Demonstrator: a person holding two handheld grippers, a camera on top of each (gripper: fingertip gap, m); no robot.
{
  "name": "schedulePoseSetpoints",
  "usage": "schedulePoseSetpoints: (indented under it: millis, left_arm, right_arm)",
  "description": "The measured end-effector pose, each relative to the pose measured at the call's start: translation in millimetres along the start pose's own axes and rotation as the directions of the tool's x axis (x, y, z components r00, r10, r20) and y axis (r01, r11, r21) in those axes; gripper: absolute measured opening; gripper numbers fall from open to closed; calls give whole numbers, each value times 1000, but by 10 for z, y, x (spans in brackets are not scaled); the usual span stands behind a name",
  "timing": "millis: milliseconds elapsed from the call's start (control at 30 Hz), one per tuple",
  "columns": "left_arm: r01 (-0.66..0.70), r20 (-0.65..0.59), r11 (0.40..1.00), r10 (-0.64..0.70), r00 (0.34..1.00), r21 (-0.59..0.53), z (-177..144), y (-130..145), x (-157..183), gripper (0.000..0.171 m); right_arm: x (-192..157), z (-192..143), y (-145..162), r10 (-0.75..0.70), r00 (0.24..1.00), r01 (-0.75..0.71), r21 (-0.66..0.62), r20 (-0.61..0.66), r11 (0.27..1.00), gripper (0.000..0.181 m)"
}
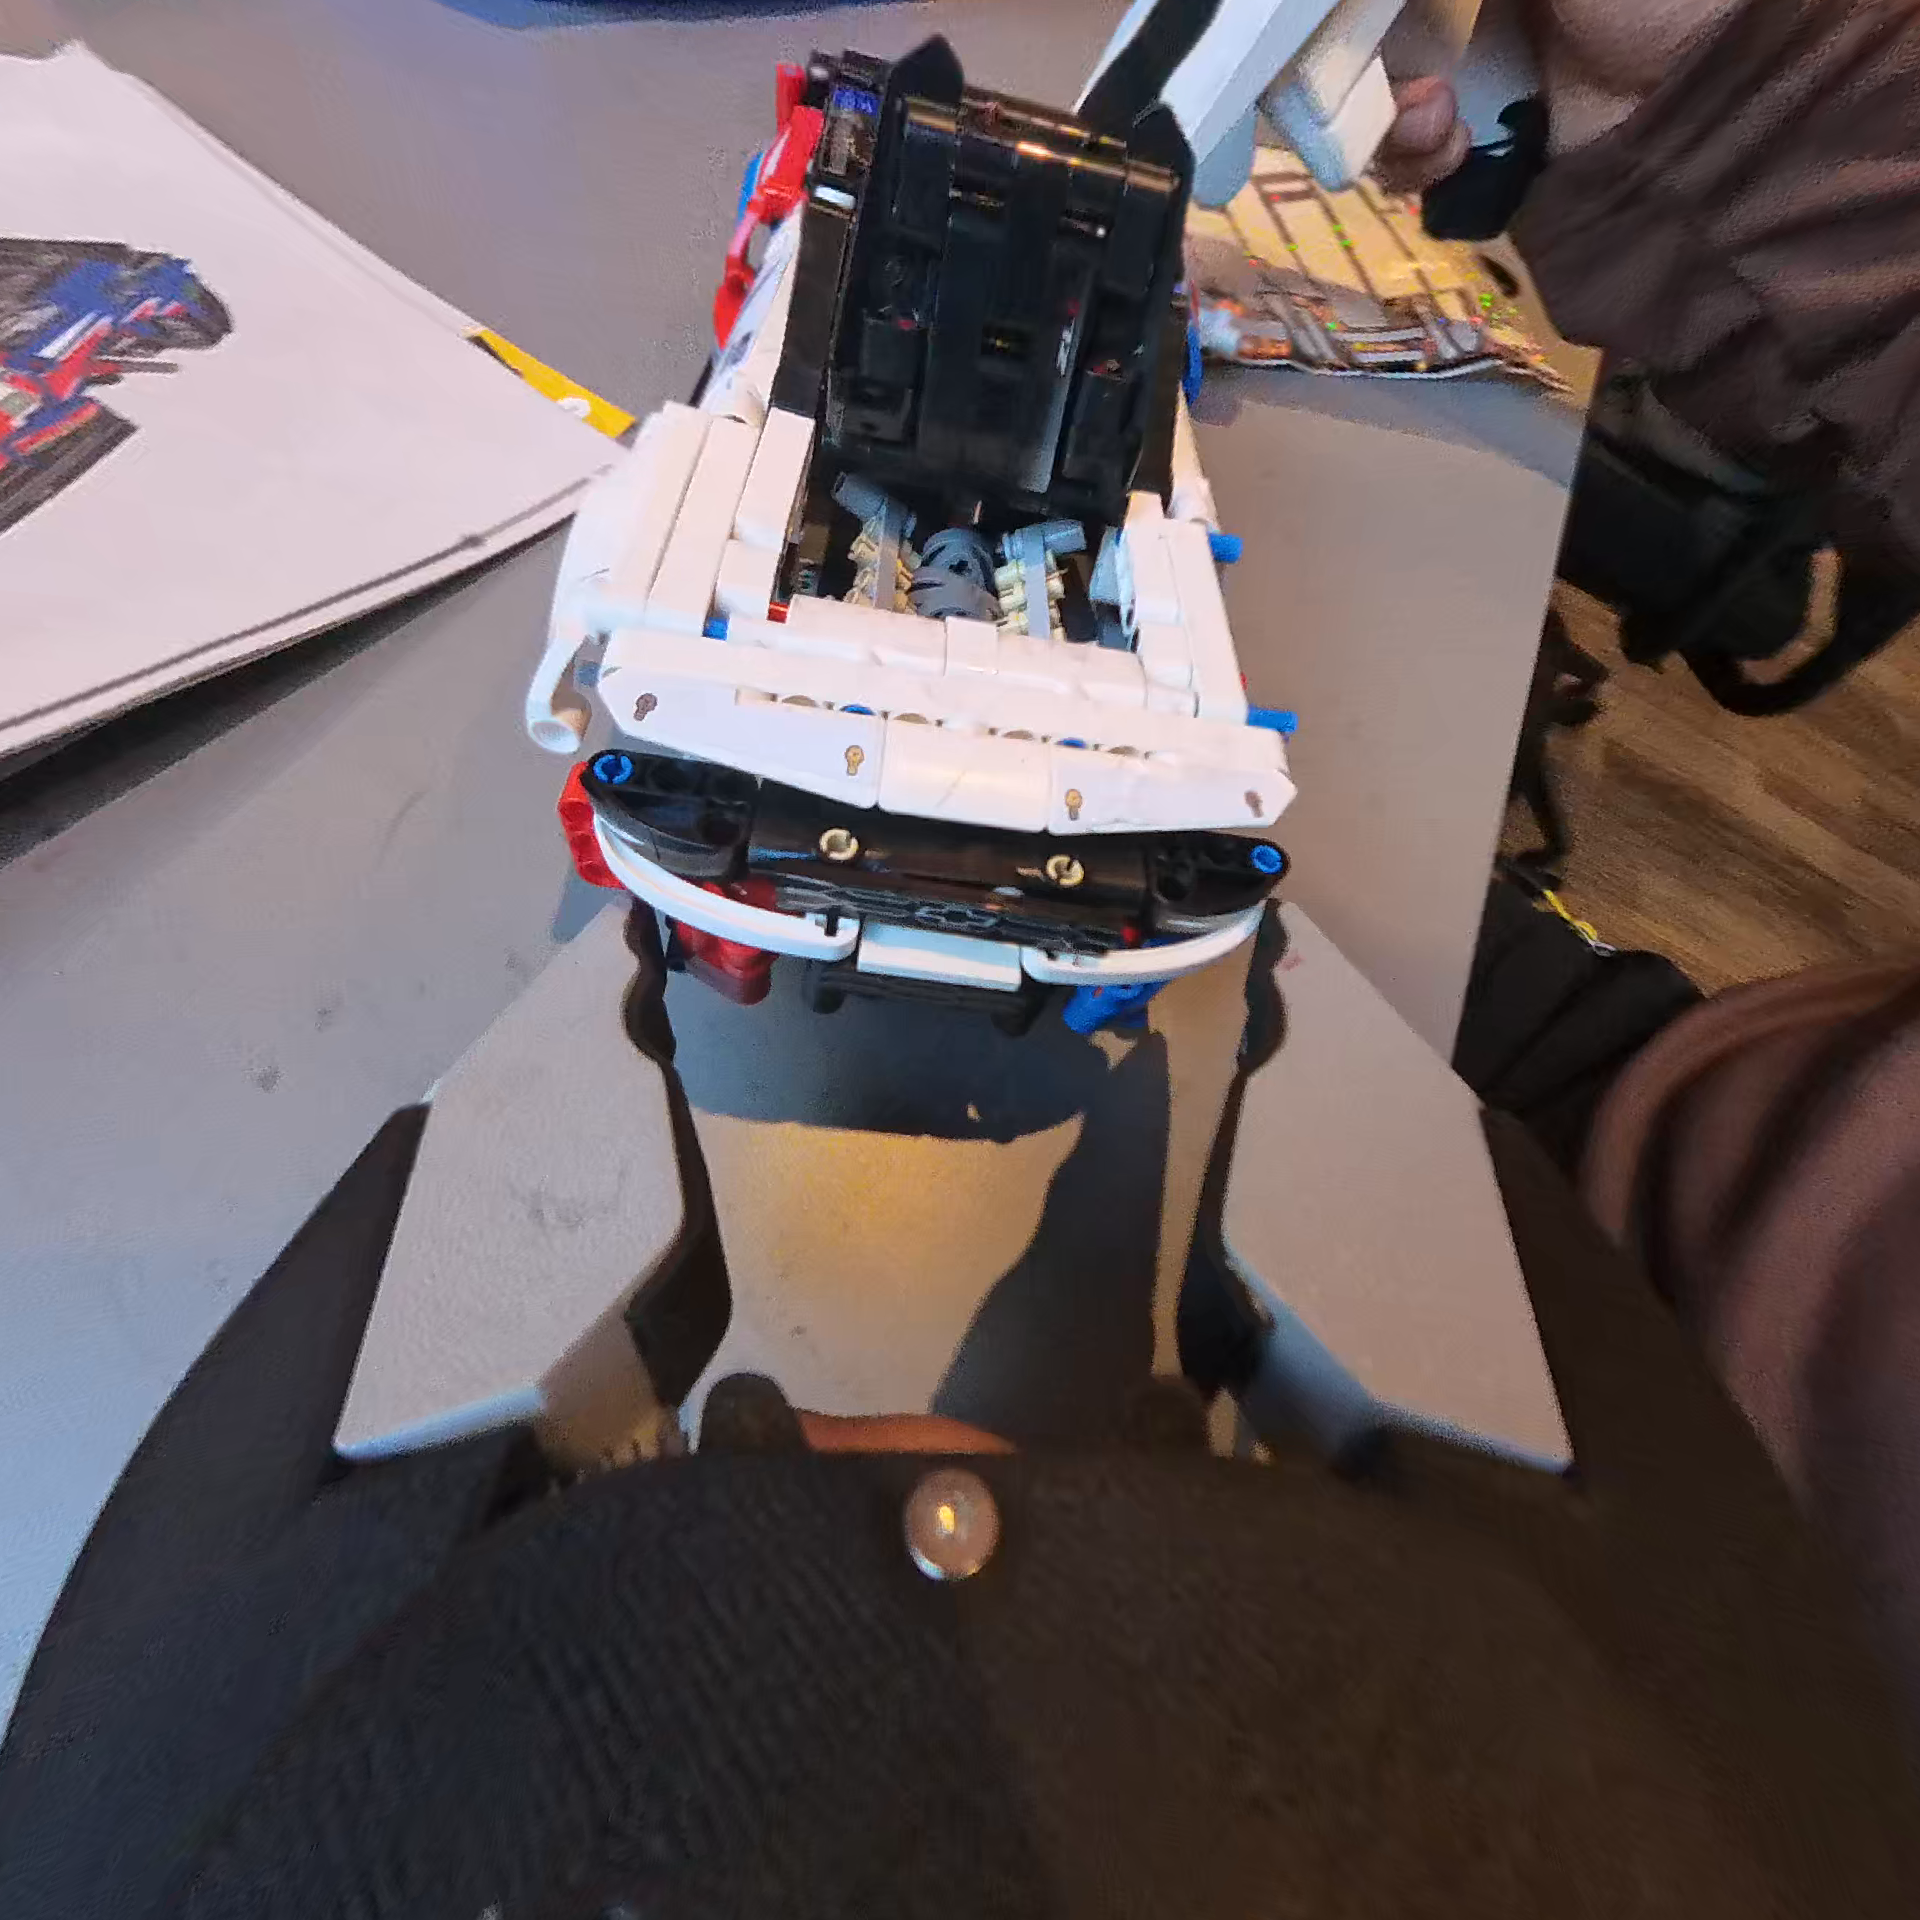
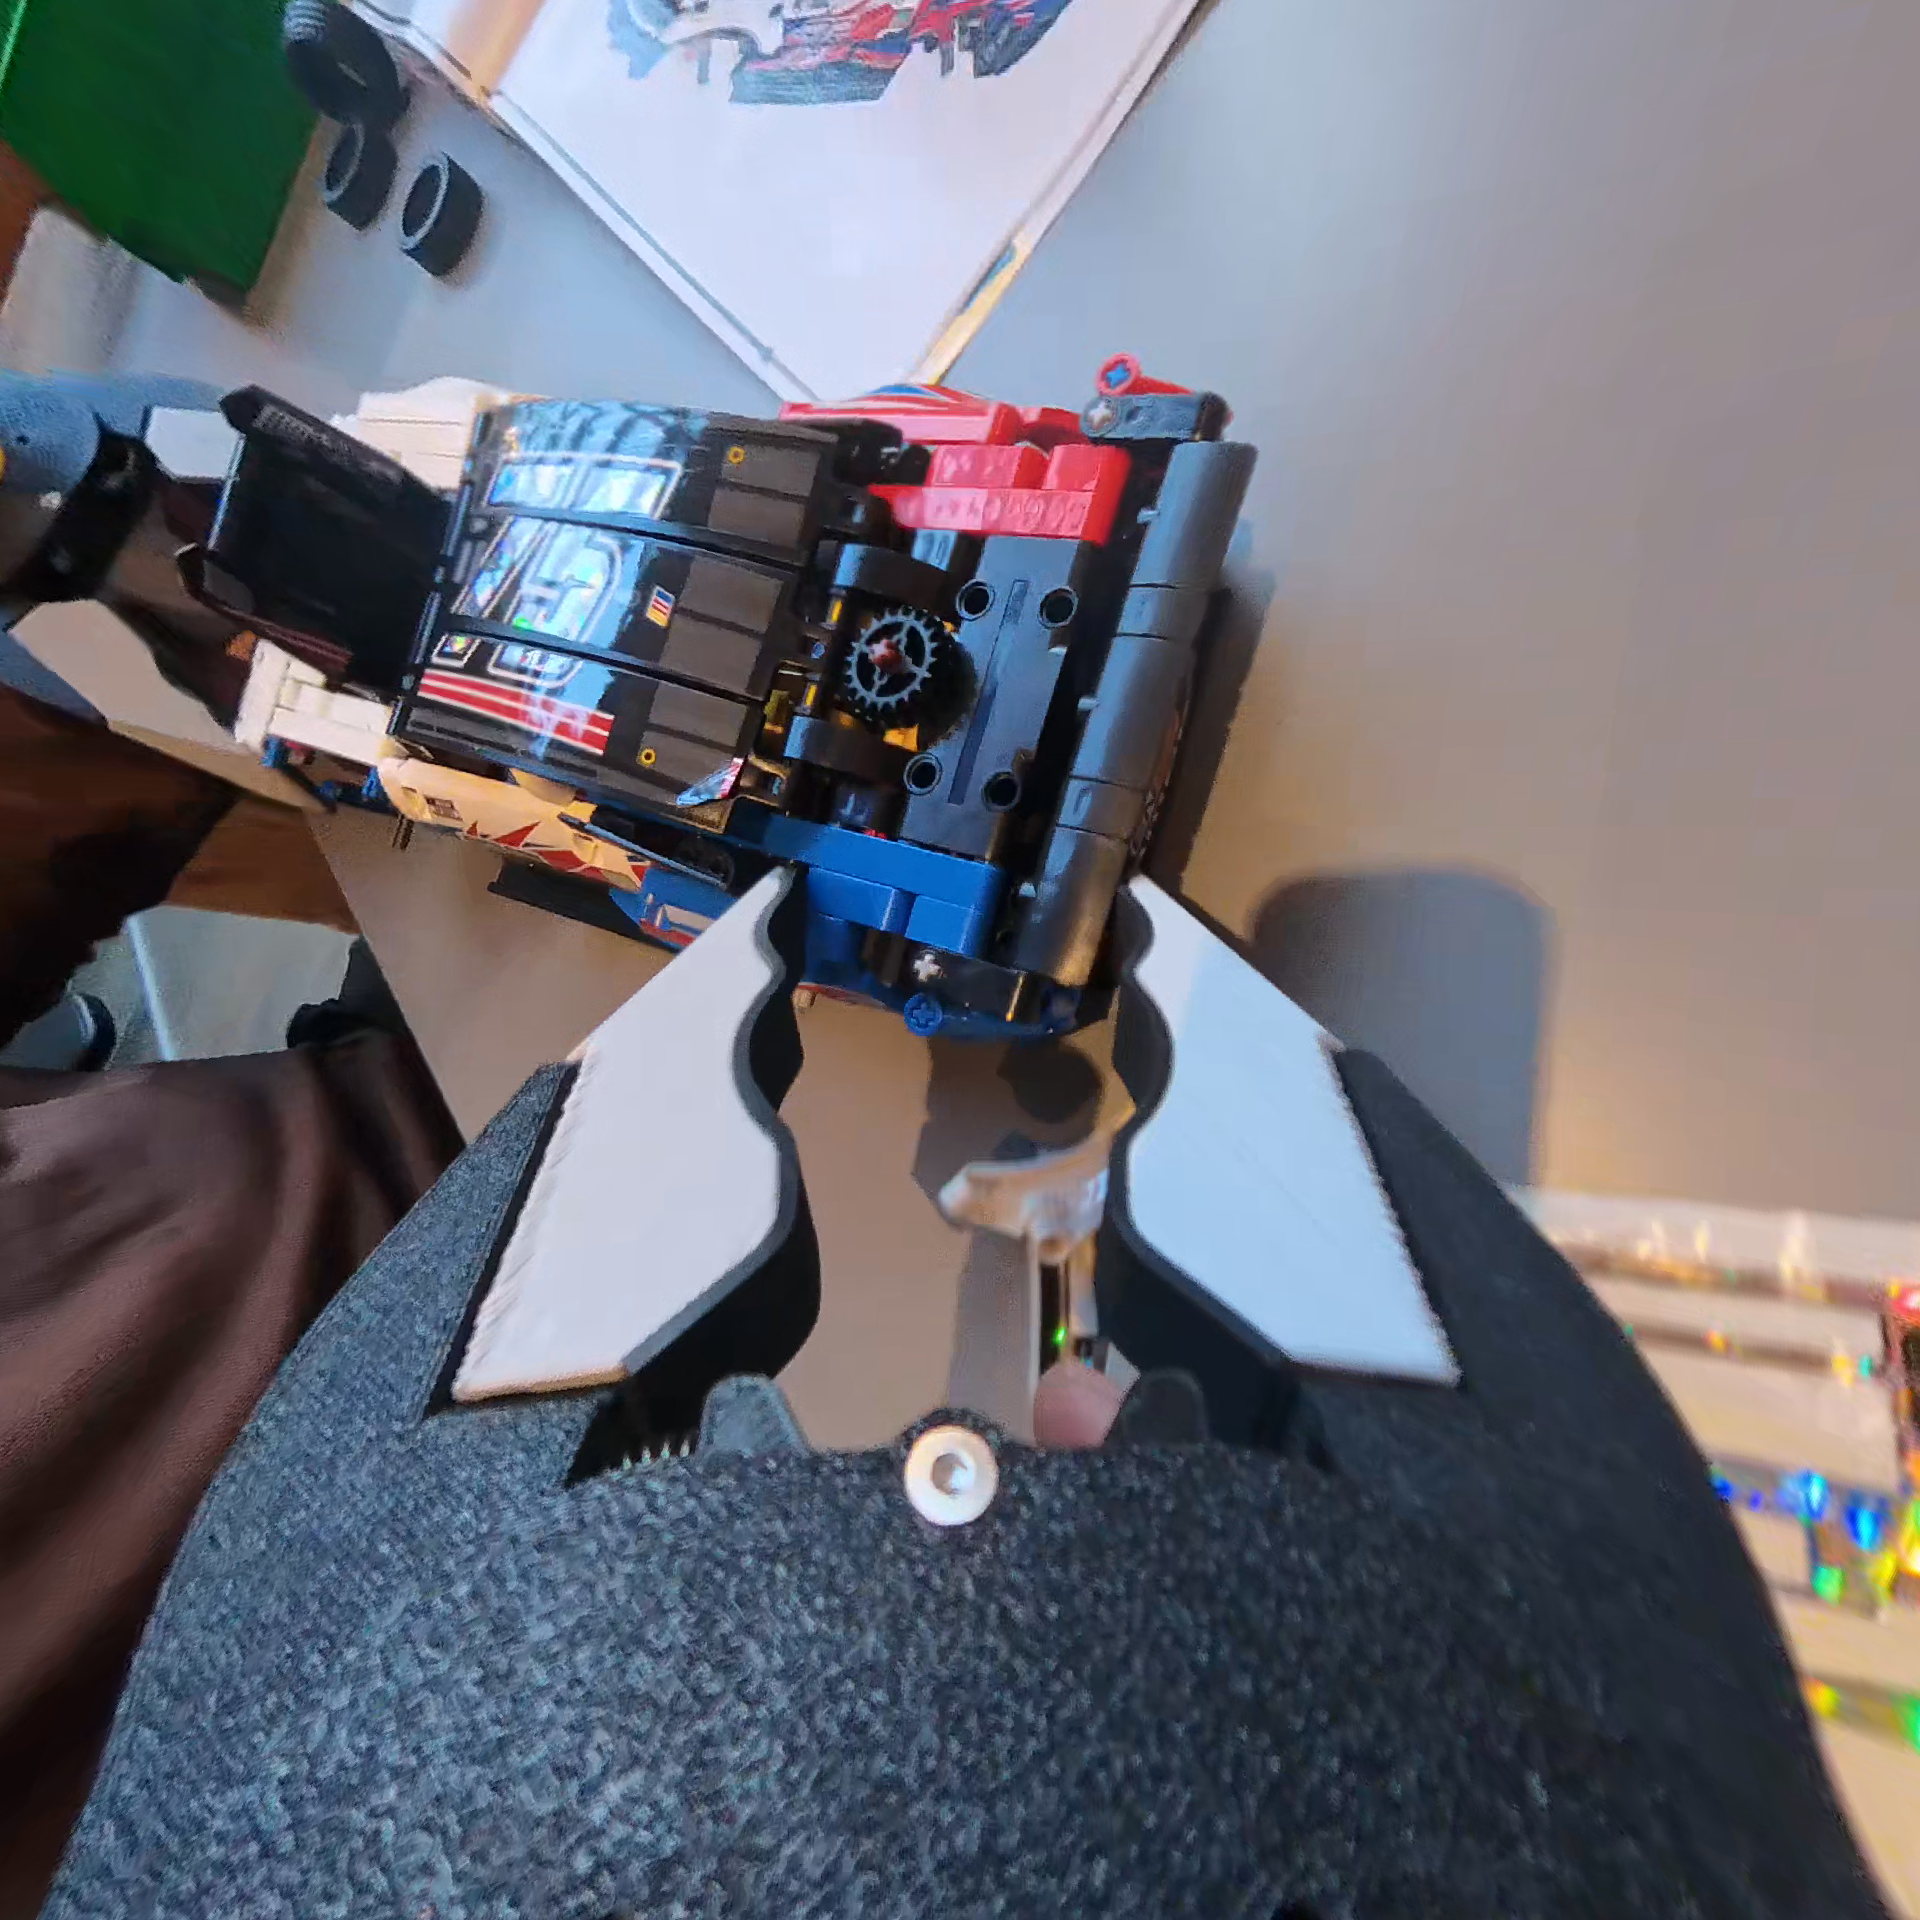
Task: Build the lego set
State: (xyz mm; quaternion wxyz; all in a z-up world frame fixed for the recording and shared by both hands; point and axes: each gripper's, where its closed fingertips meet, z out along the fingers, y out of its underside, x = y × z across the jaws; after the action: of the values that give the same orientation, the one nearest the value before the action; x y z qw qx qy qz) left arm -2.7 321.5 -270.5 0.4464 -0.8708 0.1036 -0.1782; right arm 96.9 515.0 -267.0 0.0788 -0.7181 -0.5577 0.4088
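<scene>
Both grippers grip the car (image 1: pixel 925 644) on the table (image 1: pixel 260 987), left gripper (image 1: pixel 951 956) clamping its nose, right gripper (image 2: pixel 956 935) pinching its blue rear corner, apparently bracing it mid-build; next, tyres (image 2: pixel 436 208) probably need fetching.

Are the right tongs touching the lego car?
Touching. In the right wrist view, the right tongs straddle the rear corner of the lego car, fingertips against blue bricks and black spoiler.
</scene>
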Motion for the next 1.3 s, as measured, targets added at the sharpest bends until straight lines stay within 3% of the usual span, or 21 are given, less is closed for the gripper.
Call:
schedulePoseSetpoints:
  millis: [300, 667, 867, 1067, 1300]
  left_arm:
    - [-106, -132, 993, 99, 986, -44, 67, -33, -78, 110]
    - [-184, -147, 983, 181, 972, -11, 34, -75, -121, 113]
    - [-152, -127, 988, 152, 980, 16, -47, -66, -104, 105]
    - [-75, -71, 994, 81, 994, 85, -284, -28, -119, 102]
    - [-7, -33, 987, 12, 999, 160, -466, -5, -62, 94]
  right_arm:
    - [-65, -162, 240, 60, 998, -59, 31, -31, 998, 59]
    - [-178, -222, 426, 31, 999, -31, -4, -45, 999, 60]
    - [-143, -324, 446, 43, 998, -41, 39, -47, 998, 53]
    - [198, -739, 541, 25, 970, 2, 110, -240, 994, 51]
    - [330, -388, 727, -159, 935, 151, -48, -317, 987, 47]
